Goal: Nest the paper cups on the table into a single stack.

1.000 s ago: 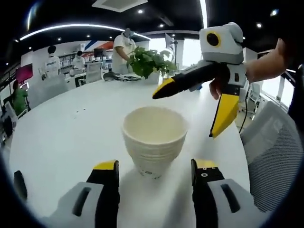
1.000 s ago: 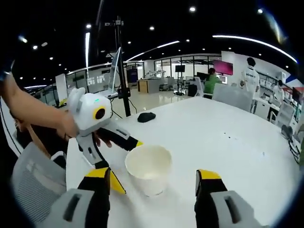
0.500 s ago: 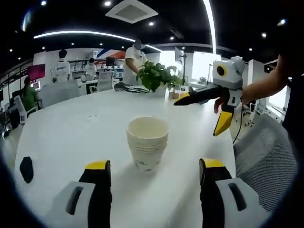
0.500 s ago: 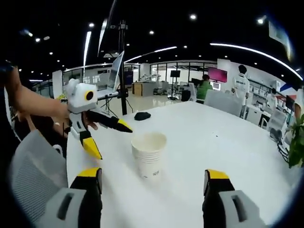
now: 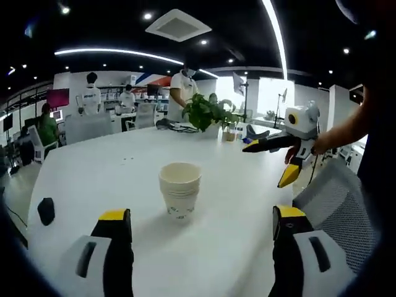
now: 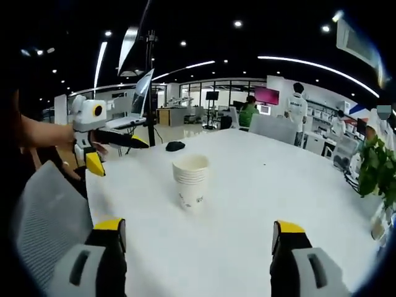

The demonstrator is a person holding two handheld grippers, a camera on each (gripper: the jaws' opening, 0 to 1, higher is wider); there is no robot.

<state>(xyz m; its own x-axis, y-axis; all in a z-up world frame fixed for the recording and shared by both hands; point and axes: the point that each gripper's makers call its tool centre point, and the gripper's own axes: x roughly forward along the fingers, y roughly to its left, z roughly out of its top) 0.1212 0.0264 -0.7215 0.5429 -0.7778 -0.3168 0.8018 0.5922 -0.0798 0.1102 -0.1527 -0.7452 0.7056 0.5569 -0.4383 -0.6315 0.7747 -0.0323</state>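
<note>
In the left gripper view, a small black object [image 5: 46, 211] is lying on the white table [image 5: 93, 179], off to the left of the left gripper [image 5: 201, 232]. That gripper's yellow-tipped fingers [image 5: 115, 218] are standing wide apart, holding nothing. The stack of paper cups [image 5: 180, 189] is sitting upright on the table ahead of the fingers, about midway between them and clear of both. A small print is showing low on the bottom cup, too small to read. A potted plant [image 5: 207, 112] is standing farther back. To the right, the right gripper [image 5: 276, 163] is hanging over the table edge with its fingers spread, beside a mesh chair [image 5: 334, 207].

In the right gripper view, the left gripper [image 6: 114, 155] is hovering at the left, fingers parted. The cup stack [image 6: 190, 180] is standing ahead of the right gripper [image 6: 198, 229], nearer its left finger, whose fingers [image 6: 285, 230] are spread and gripping nothing.
</note>
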